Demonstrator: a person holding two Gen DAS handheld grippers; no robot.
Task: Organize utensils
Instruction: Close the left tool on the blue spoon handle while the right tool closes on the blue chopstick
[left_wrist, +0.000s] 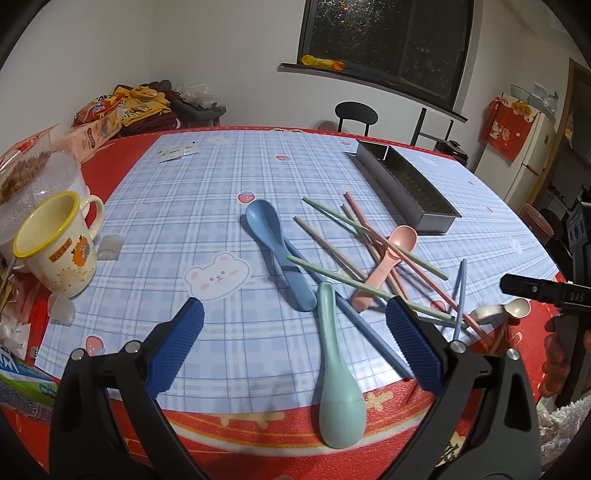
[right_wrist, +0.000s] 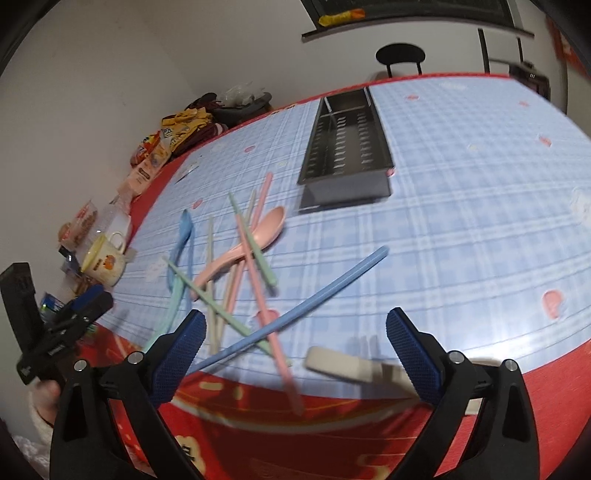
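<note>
blue spoon (left_wrist: 275, 251) | mint-green spoon (left_wrist: 338, 380) | pink spoon (left_wrist: 388, 264) | grey tray (left_wrist: 402, 181) | blue-plaid mat (left_wrist: 192, 206)

The way to the metal tray (left_wrist: 406, 184) is blocked in front by piled chopsticks (left_wrist: 369, 258) and spoons (left_wrist: 280, 254); bare cloth is seen left of the tray.

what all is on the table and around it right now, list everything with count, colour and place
plastic soup spoons: four; blue, mint green, pink, cream; scattered on the table's near half
plastic chopsticks: several, exact count unclear; pink, green, blue, beige; crossed in a pile with the spoons
grey metal utensil tray: one; far right, looks empty
checked blue tablecloth: one; over a red one
yellow-rimmed cream mug: one; left edge
snack packets: several; orange, yellow; far left corner
black chair: one; behind the table
left claw: blue pads, open over the green spoon
right claw: blue pads, open over the cream spoon
</note>
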